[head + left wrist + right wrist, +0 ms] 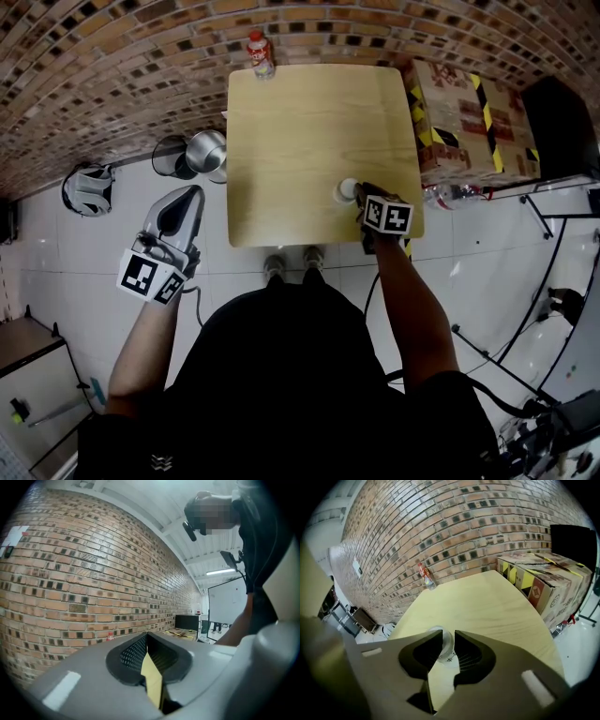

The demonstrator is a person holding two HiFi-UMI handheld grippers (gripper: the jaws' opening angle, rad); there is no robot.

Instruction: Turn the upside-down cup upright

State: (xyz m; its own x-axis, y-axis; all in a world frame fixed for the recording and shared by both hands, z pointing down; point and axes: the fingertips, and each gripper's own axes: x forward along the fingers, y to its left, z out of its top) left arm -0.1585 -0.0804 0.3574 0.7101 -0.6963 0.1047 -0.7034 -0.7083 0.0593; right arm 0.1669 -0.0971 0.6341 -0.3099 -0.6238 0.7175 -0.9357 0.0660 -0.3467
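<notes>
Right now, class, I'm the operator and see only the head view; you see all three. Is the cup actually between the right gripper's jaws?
Observer: In the right gripper view, yes: the clear cup shows in the gap of the right gripper, whose jaws stand apart. I cannot tell whether the pads press it.
Operator: And the left gripper's jaws?
Observer: In the left gripper view the left gripper has its jaws together with nothing between them.
</notes>
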